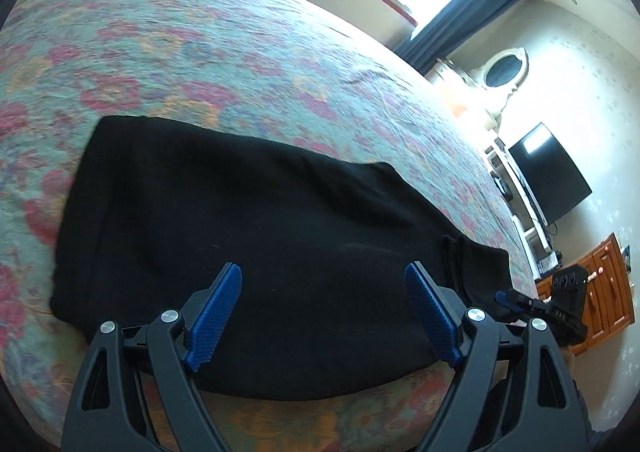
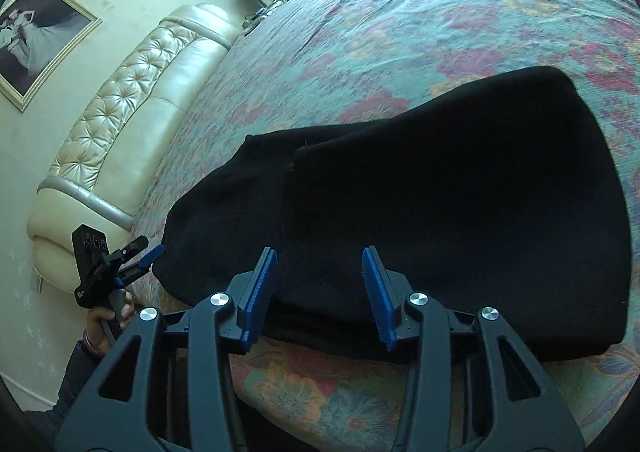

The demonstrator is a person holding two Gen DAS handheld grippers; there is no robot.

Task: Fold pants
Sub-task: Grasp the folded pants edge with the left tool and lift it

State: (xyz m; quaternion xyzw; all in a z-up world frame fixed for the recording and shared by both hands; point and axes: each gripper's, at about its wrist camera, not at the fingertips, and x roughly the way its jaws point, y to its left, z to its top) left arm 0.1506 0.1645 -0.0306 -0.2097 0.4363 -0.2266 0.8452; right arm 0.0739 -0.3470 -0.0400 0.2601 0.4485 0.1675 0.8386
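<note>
1. Bedroom setting: a wide bed (image 1: 248, 51) under a floral quilted bedspread fills both views, with a tufted cream headboard (image 2: 132, 99) on one side and, on the far wall, a window with dark curtains (image 1: 460, 3), a flat television (image 1: 548, 175) and a wooden cabinet (image 1: 604, 288).
2. Black pants (image 1: 248, 236) lie near the bed's front edge, already folded into a long band; in the right wrist view one layer lies over another with a visible edge running across, and a narrower end pokes out beyond it.
3. Judging by that shape, the lengthwise fold and one crosswise fold look done, and a final fold is in hand.
4. Left tongs (image 1: 322, 292) hover above the pants, spread apart, holding nothing.
5. Right tongs (image 2: 320, 274) hover likewise over the near edge, spread wide and empty.
6. Next move likely calls for both tongs to drop, pinch the near edge or an end through all layers, and carry it across evenly.
</note>
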